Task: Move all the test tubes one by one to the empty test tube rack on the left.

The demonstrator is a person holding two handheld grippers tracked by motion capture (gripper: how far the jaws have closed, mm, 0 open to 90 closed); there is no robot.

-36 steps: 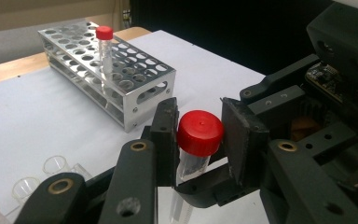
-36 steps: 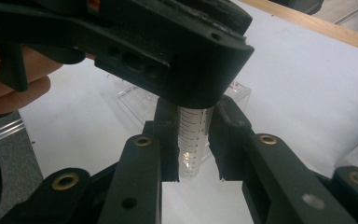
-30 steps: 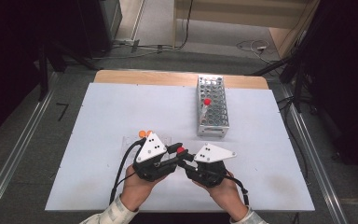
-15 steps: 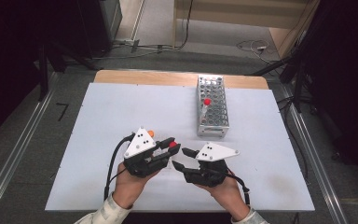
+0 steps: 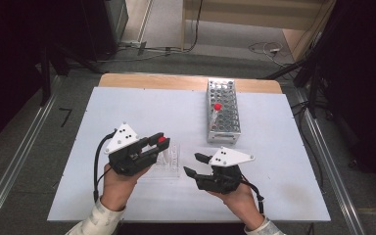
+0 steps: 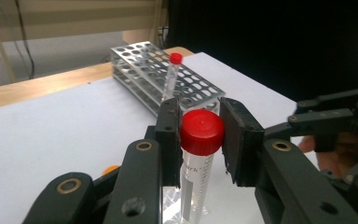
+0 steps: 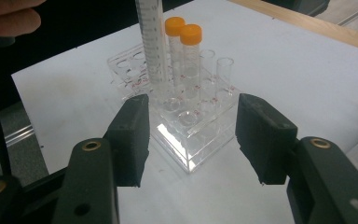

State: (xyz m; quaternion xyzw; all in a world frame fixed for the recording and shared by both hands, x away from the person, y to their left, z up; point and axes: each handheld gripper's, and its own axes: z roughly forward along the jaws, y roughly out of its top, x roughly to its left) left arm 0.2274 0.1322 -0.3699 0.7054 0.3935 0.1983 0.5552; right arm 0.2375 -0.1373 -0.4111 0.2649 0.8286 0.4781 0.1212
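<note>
My left gripper (image 5: pixel 159 142) is shut on the red cap of a clear graduated tube (image 6: pixel 200 130), pads (image 6: pixel 170 135) on both sides of the cap. The tube (image 7: pixel 151 42) hangs upright over a clear plastic rack (image 5: pixel 170 161); whether its tip sits in a hole I cannot tell. Two orange-capped tubes (image 7: pixel 182 30) stand in that rack (image 7: pixel 189 161). To the right of the rack my right gripper (image 5: pixel 192 164) is open. Its jaws have just been opening and nothing is between them (image 7: pixel 191 140).
A metal rack (image 5: pixel 223 122) stands at the back right of the white board (image 5: pixel 127 107), with one red-capped tube (image 5: pixel 217 106) upright in it; the left gripper view has it (image 6: pixel 144 65) beyond the held tube. A wooden strip (image 5: pixel 152 81) borders the far edge.
My left gripper has moved left and slightly up with the red-capped tube. The right gripper has stayed in place and its jaws now stand apart.
</note>
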